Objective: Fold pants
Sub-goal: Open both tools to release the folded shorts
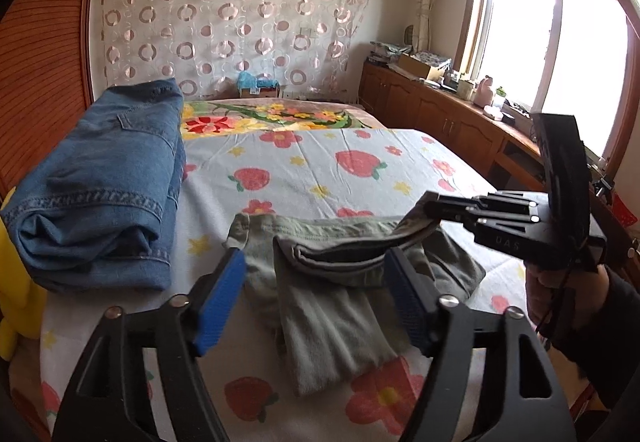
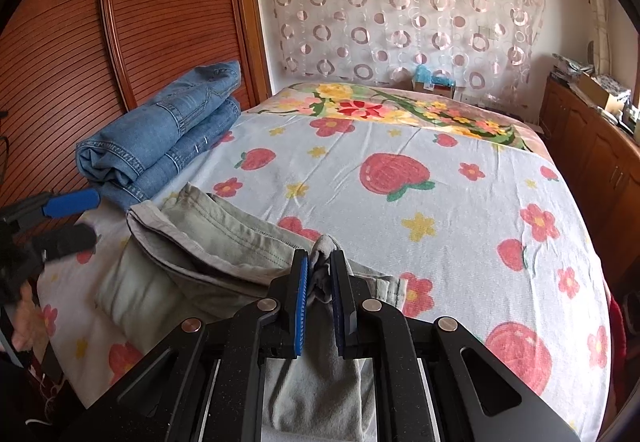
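Most of the bed [image 2: 440, 202] lies free toward its far edge; folded jeans [image 2: 160, 138] line the left edge, grey pants [image 2: 208, 242] the near edge; right gripper [image 2: 319, 282] pinches their fabric, left gripper [image 1: 316, 294] spread wide around them

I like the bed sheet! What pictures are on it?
Red strawberries, pink flowers and small yellow stars on the pale sheet; right wrist view shows it best.

Bedroom: bed [image 2: 460, 202] with strawberry-and-flower sheet, floral blanket [image 2: 404, 110] at its far end, circle-patterned sheer curtain [image 1: 232, 14] on back wall, slatted wooden panel [image 2: 160, 10] on one side, low wooden cabinets [image 1: 444, 114] under bright sunlit window [image 1: 552, 42] on the other.
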